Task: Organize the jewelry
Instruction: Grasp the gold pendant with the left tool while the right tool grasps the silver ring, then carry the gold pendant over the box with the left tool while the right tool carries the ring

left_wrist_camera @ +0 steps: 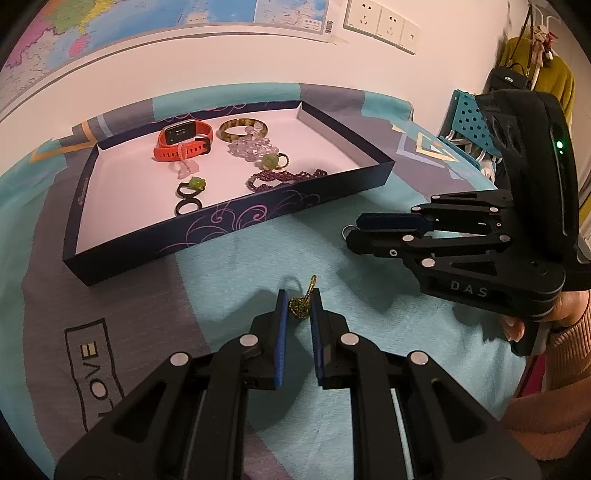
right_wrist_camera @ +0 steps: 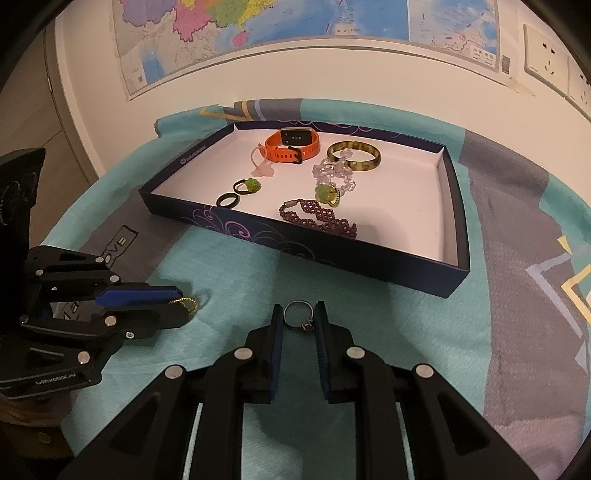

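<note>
A dark blue tray (left_wrist_camera: 229, 227) (right_wrist_camera: 454, 236) with a white floor holds an orange watch (left_wrist_camera: 183, 142) (right_wrist_camera: 293, 142), an amber bangle (left_wrist_camera: 242, 129) (right_wrist_camera: 354, 157), a clear bead bracelet (left_wrist_camera: 249, 146), a maroon bead bracelet (left_wrist_camera: 280, 177) (right_wrist_camera: 317, 218) and several rings. My left gripper (left_wrist_camera: 300, 297) (right_wrist_camera: 177, 301) is open around a small gold chain (left_wrist_camera: 301, 304) (right_wrist_camera: 190, 304) lying on the cloth. My right gripper (right_wrist_camera: 300, 308) (left_wrist_camera: 352, 230) is open around a silver ring (right_wrist_camera: 299, 314) (left_wrist_camera: 347, 232) on the cloth in front of the tray.
A teal and grey cloth (left_wrist_camera: 236, 280) (right_wrist_camera: 517, 332) covers the table. A wall with maps and sockets (left_wrist_camera: 380, 22) stands behind. A blue pegboard rack (left_wrist_camera: 469, 122) and hanging bags (left_wrist_camera: 532, 74) are at the right.
</note>
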Tool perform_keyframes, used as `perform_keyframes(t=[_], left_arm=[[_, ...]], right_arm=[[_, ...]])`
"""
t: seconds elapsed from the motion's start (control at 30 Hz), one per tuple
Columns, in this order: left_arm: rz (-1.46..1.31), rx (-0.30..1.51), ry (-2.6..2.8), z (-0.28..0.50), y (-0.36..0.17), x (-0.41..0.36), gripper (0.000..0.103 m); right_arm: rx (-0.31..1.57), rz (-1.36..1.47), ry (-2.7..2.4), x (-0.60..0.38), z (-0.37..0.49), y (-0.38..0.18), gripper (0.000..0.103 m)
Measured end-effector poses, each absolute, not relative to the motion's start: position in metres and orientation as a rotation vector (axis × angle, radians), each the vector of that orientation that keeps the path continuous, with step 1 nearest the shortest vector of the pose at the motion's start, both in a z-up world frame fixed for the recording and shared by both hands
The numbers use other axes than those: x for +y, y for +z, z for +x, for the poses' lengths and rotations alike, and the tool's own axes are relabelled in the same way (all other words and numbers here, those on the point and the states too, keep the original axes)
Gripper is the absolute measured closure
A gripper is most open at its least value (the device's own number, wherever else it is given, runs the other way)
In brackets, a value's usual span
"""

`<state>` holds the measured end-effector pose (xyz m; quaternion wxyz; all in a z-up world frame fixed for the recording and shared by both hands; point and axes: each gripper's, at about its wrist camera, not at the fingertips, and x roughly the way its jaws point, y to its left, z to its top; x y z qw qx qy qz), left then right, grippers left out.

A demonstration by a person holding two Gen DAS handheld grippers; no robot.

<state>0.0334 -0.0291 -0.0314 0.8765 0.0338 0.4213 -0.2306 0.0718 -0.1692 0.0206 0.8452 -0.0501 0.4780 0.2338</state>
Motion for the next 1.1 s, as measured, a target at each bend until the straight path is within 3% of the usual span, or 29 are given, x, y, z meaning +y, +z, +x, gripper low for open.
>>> perform_keyframes(t=[1.1], left_arm=[[0.05, 0.822, -0.44, 0.036, -0.008, -0.016, 0.091]], right_arm=[[0.932, -0.074, 0.522, -0.168, 0.063, 0.047, 0.088]])
